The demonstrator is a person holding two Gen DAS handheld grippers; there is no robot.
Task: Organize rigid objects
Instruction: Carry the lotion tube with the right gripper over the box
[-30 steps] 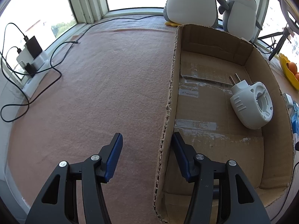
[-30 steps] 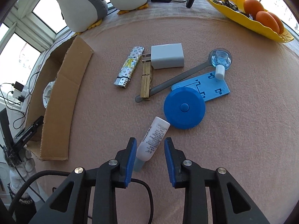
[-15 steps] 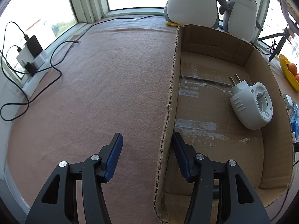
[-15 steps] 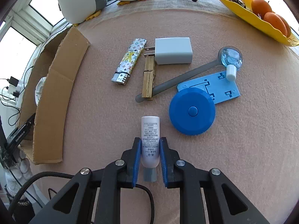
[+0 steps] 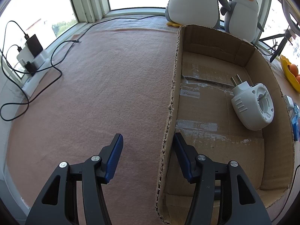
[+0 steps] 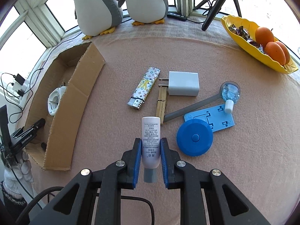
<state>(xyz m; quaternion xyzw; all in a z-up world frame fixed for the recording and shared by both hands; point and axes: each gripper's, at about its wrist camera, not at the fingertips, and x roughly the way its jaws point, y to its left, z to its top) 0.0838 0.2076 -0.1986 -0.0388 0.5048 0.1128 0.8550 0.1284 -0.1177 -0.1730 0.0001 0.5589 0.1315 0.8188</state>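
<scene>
In the right wrist view my right gripper (image 6: 151,139) is shut on a white tube (image 6: 151,131), cap toward me, lifted a little off the carpet. Beyond it lie a patterned lighter (image 6: 144,89), a white charger (image 6: 183,83), a wooden clothespin (image 6: 161,103), a grey spoon (image 6: 196,106), a blue round case (image 6: 195,138) and a blue flat stand (image 6: 211,120). The cardboard box (image 6: 75,101) at the left holds a white plug-in device (image 5: 253,106). My left gripper (image 5: 148,134) straddles the near left wall of the box (image 5: 172,101), its jaws opening, the pads not pressing it.
Two plush penguins (image 6: 97,5) stand at the back by the window. A yellow dish (image 6: 249,35) with oranges and sweets sits at the back right, a tripod (image 6: 215,5) beside it. A power strip (image 5: 33,63) with cables lies at the carpet's left edge.
My right gripper closed on the white tube, which turned straight between the pads, and rose with it. The left gripper stayed in place.
</scene>
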